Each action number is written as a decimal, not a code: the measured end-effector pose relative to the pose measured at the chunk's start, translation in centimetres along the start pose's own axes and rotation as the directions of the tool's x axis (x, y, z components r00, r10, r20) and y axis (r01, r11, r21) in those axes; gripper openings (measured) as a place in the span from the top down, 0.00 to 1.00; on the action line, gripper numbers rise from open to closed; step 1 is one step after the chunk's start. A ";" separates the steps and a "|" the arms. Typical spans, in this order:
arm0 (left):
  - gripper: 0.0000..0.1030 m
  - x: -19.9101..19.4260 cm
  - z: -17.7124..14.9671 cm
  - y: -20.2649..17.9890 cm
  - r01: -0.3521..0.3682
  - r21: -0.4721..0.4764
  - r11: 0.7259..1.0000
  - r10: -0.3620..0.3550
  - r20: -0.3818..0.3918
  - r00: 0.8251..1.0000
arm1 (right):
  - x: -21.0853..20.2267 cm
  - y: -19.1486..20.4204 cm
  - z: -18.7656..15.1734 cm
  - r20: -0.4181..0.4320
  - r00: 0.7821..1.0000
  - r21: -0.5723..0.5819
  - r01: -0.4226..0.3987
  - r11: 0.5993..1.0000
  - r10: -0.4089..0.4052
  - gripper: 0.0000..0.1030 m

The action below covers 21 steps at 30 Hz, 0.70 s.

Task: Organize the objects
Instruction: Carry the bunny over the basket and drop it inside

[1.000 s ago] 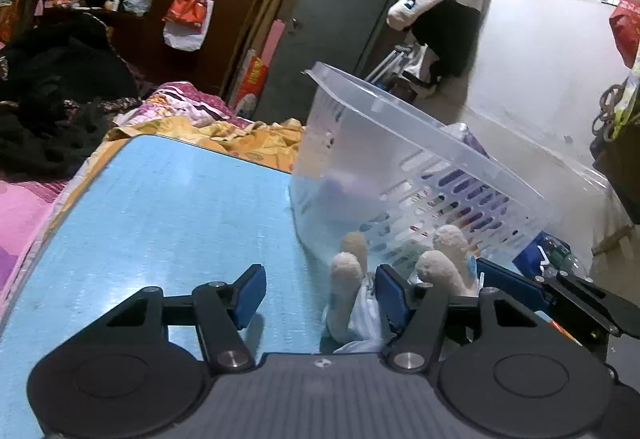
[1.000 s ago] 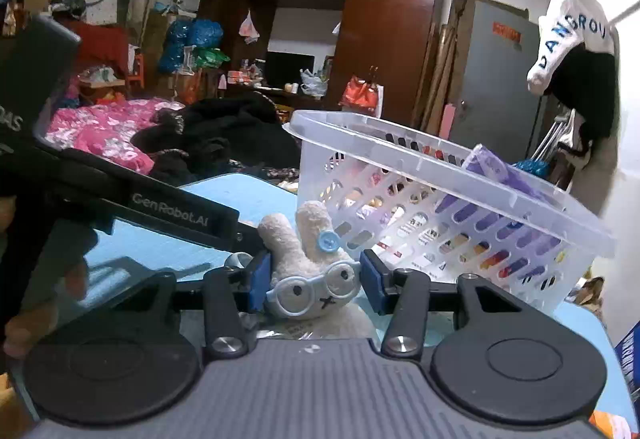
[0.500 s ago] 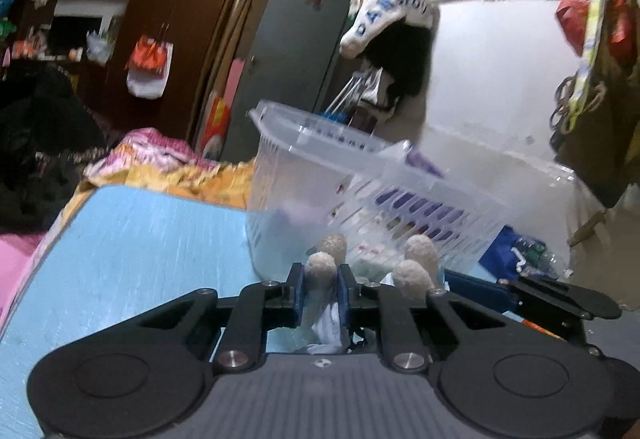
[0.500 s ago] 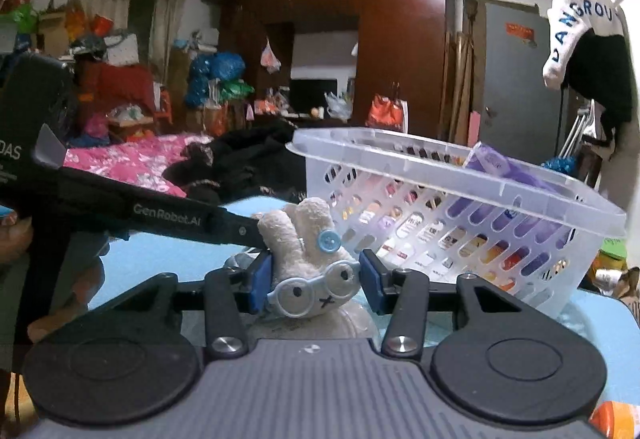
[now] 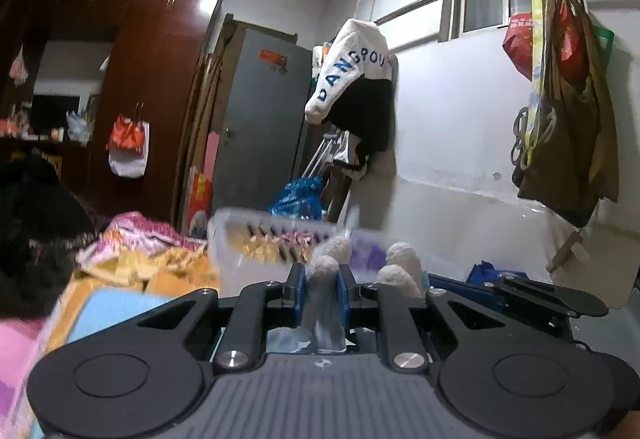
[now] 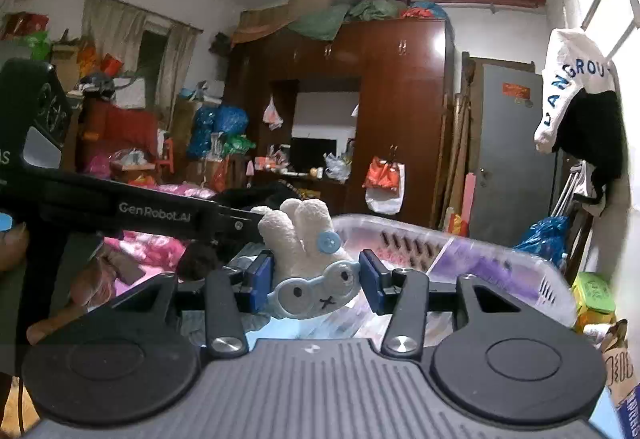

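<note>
A cream plush rabbit with blue glasses and a blue button is held by both grippers. My right gripper is shut on its head, with the face towards the camera. My left gripper is shut on one of its cream limbs; two more limbs stick up to the right. The rabbit is in the air, level with the rim of the clear slotted basket, which lies just behind it. The basket also shows blurred in the left wrist view.
A purple packet lies inside the basket. The blue mat lies low at the left with bedding beyond it. A wardrobe, a grey door and hanging clothes stand behind. The left gripper's arm crosses the right wrist view.
The left gripper has closed on a rabbit limb. Both grippers have lifted the rabbit from the mat up to the height of the basket rim.
</note>
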<state>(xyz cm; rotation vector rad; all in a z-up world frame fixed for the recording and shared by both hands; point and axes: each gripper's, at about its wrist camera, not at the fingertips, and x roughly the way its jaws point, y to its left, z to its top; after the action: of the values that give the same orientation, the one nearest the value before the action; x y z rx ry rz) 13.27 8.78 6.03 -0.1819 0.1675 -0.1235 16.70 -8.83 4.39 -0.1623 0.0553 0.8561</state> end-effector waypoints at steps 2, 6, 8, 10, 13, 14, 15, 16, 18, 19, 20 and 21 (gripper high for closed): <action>0.81 1.2 2.0 -0.8 -0.004 0.028 1.000 0.004 -0.001 1.000 | 0.9 -1.2 1.5 0.009 1.000 0.009 0.009 1.000 -0.009 0.52; 0.81 4.4 4.9 -1.5 0.001 0.059 0.998 0.000 -0.009 1.000 | 3.5 -3.9 4.2 0.007 1.000 0.036 0.030 0.999 -0.031 0.52; 0.81 6.4 5.9 -1.5 -0.008 0.065 0.998 0.010 -0.028 1.000 | 5.3 -5.1 5.0 -0.004 0.999 0.041 0.054 0.998 -0.054 0.52; 0.81 8.2 6.6 -1.4 -0.025 0.080 0.997 0.028 -0.044 0.999 | 6.9 -5.9 5.2 -0.023 0.997 0.036 0.073 0.997 -0.072 0.52; 0.81 10.4 7.1 -1.3 -0.060 0.097 0.993 0.066 -0.070 0.995 | 9.4 -6.9 4.8 -0.057 0.994 0.028 0.098 0.995 -0.096 0.52; 0.81 11.0 7.1 -1.0 -0.071 0.092 0.993 0.078 -0.073 0.994 | 10.0 -7.0 4.7 -0.067 0.992 0.023 0.106 0.994 -0.104 0.52; 0.81 11.5 7.2 -0.9 -0.083 0.090 0.992 0.091 -0.080 0.993 | 10.4 -7.0 4.5 -0.075 0.991 0.017 0.114 0.993 -0.112 0.52; 0.81 12.2 7.3 -0.8 -0.102 0.090 0.991 0.110 -0.095 0.989 | 10.8 -7.0 4.2 -0.086 0.989 0.013 0.121 0.993 -0.119 0.52; 0.81 13.1 7.1 -0.7 -0.123 0.099 0.987 0.135 -0.116 0.984 | 11.2 -6.7 3.7 -0.109 0.985 0.000 0.133 0.991 -0.132 0.52; 0.81 13.6 6.8 -0.6 -0.135 0.103 0.985 0.148 -0.132 0.980 | 11.1 -6.6 3.3 -0.117 0.984 -0.013 0.136 0.991 -0.136 0.51; 0.81 13.8 6.7 -0.4 -0.139 0.103 0.985 0.153 -0.141 0.978 | 11.2 -6.5 3.0 -0.129 0.982 -0.019 0.139 0.990 -0.140 0.51; 0.80 14.0 6.5 -0.2 -0.140 0.099 0.985 0.154 -0.153 0.976 | 11.6 -6.6 2.7 -0.147 0.980 -0.017 0.137 0.990 -0.138 0.50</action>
<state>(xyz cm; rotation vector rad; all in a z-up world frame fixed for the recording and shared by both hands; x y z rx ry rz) 28.12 7.73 10.19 -0.0711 0.3346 0.0021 29.24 -4.00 6.50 -0.2336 0.1781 0.7056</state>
